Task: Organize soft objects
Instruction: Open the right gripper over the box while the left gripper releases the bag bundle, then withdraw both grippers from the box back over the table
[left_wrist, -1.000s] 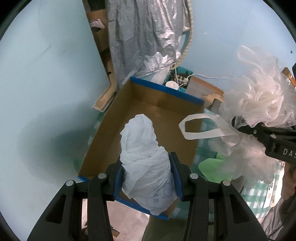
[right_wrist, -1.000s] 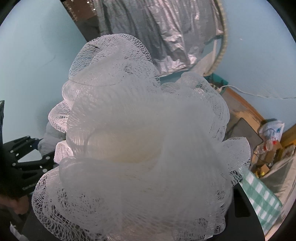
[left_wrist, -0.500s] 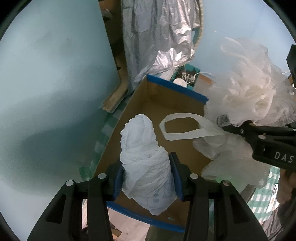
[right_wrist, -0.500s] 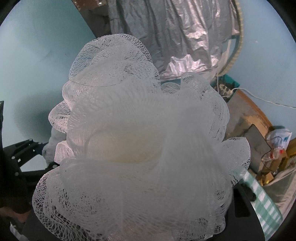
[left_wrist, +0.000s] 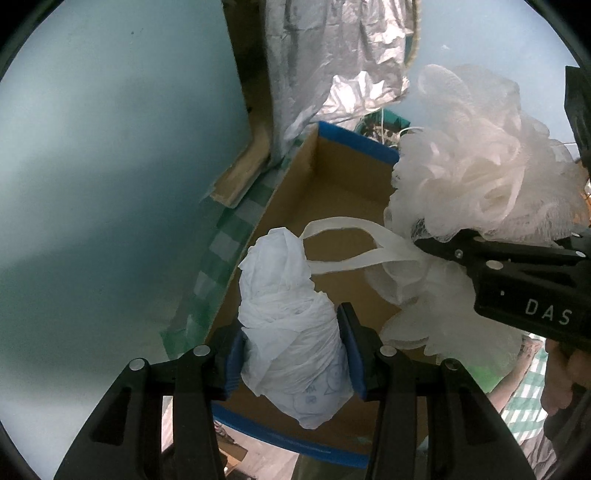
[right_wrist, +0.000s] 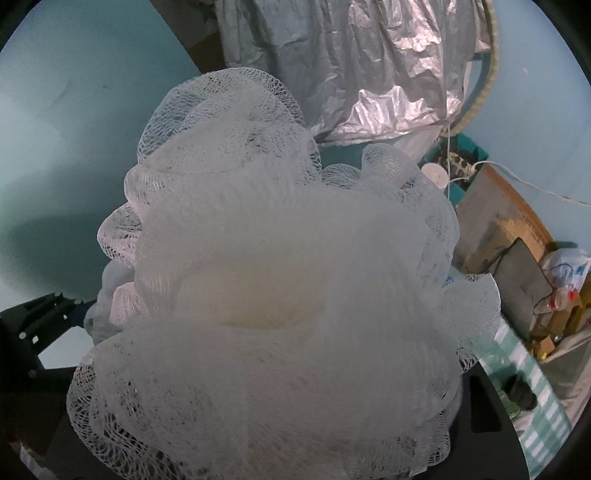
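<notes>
The white mesh bath pouf sits between your right tongs, whose jaws are opening at this moment, so the pouf is about to come free. In the right wrist view the pouf fills nearly everything and hides the jaws; in the left wrist view it bulges above and below the one black finger that shows, and its white ribbon loop trails out toward the bundle. It hangs over the right side of the open cardboard box with the blue-taped rim, so I judge the release should land it inside.

Since a second ago both hands have come closer over the box, which now fills more of the left wrist view. That puts you at the dropping stage.

Your left tongs are closed on the wadded white plastic bag, blue pads pressing both its sides. It hangs over the near part of the box, unreleased, above the green-checked cloth of the table.
</notes>
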